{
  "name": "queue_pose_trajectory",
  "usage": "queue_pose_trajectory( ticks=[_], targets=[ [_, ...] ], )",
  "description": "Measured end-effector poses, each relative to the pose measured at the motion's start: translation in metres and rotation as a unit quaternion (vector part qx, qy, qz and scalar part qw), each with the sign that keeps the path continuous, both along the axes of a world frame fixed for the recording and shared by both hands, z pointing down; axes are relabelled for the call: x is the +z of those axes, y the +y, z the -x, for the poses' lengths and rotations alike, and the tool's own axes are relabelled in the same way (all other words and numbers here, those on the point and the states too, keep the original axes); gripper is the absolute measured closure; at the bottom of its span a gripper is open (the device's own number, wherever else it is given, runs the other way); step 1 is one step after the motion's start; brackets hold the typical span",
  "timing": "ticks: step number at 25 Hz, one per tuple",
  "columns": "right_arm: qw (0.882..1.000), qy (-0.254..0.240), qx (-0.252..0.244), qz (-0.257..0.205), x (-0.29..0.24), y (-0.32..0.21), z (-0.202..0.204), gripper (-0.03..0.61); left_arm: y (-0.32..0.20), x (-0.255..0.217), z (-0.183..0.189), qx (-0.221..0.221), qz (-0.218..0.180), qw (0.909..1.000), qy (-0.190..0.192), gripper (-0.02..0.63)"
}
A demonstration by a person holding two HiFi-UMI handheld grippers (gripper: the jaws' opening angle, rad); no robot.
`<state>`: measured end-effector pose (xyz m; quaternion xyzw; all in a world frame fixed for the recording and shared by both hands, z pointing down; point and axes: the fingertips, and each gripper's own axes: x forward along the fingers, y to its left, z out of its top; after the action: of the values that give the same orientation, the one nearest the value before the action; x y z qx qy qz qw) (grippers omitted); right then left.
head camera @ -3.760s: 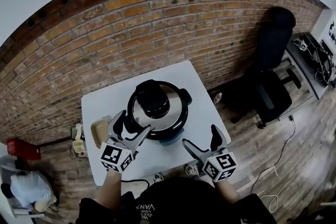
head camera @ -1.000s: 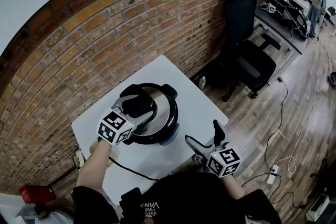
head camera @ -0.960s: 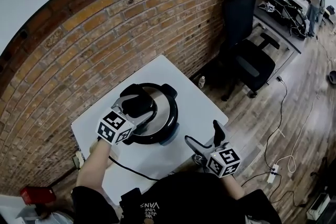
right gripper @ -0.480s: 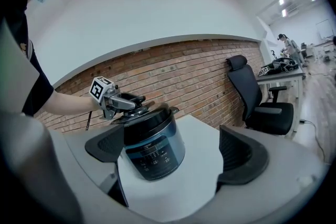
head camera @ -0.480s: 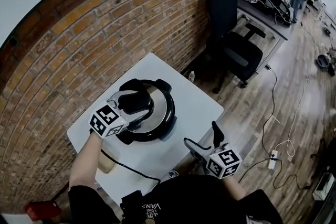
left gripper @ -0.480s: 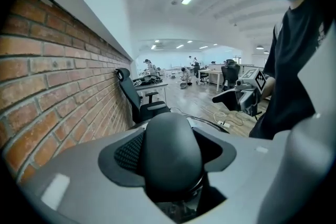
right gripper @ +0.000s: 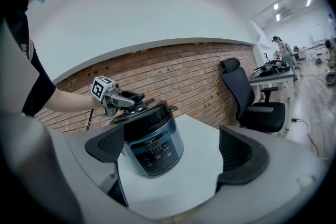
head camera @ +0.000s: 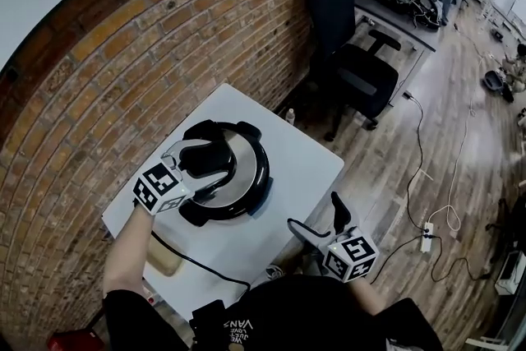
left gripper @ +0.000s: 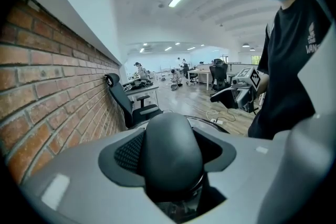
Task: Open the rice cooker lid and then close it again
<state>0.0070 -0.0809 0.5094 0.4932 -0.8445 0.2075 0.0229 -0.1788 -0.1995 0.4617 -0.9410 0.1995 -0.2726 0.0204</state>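
Note:
A black and steel rice cooker (head camera: 238, 177) stands with its lid down on the white table (head camera: 304, 168). My left gripper (head camera: 201, 164) reaches in from the left and is shut on the lid's black handle (head camera: 207, 156). In the left gripper view that handle (left gripper: 173, 157) fills the space between both pads. My right gripper (head camera: 319, 218) hovers open over the table's near edge, apart from the cooker. The right gripper view has the cooker (right gripper: 152, 139) ahead between its open jaws, with the left gripper (right gripper: 118, 99) on top of the lid.
A brick wall (head camera: 123, 45) runs behind the table. A black office chair (head camera: 353, 70) stands to the right, with a desk (head camera: 403, 4) beyond it. A tan object (head camera: 163, 259) and the cooker's black cable (head camera: 205, 271) lie at the table's near left. Cables and a power strip (head camera: 427, 230) lie on the wooden floor.
A few seconds ago the left gripper hung open in front of the cooker; now it grips the lid handle and has rolled on it. The right gripper drifted slightly along the table edge.

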Motion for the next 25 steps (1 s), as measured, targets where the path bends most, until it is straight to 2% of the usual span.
queue_pose_trajectory(
  ticks=[14, 18, 25],
  targets=[
    [1.000, 0.000, 0.003, -0.014, -0.011, 0.018, 0.009, 0.018, 0.006, -0.008, 0.000, 0.009, -0.012, 0.9999, 0.000, 0.333],
    [1.000, 0.004, 0.009, -0.015, -0.013, 0.025, 0.004, 0.018, 0.008, -0.021, -0.001, 0.012, -0.018, 0.9996, 0.018, 0.333],
    [1.000, 0.003, 0.002, -0.021, -0.020, 0.028, 0.002, 0.018, 0.028, -0.059, 0.008, -0.006, -0.055, 0.9974, 0.046, 0.333]
  ],
)
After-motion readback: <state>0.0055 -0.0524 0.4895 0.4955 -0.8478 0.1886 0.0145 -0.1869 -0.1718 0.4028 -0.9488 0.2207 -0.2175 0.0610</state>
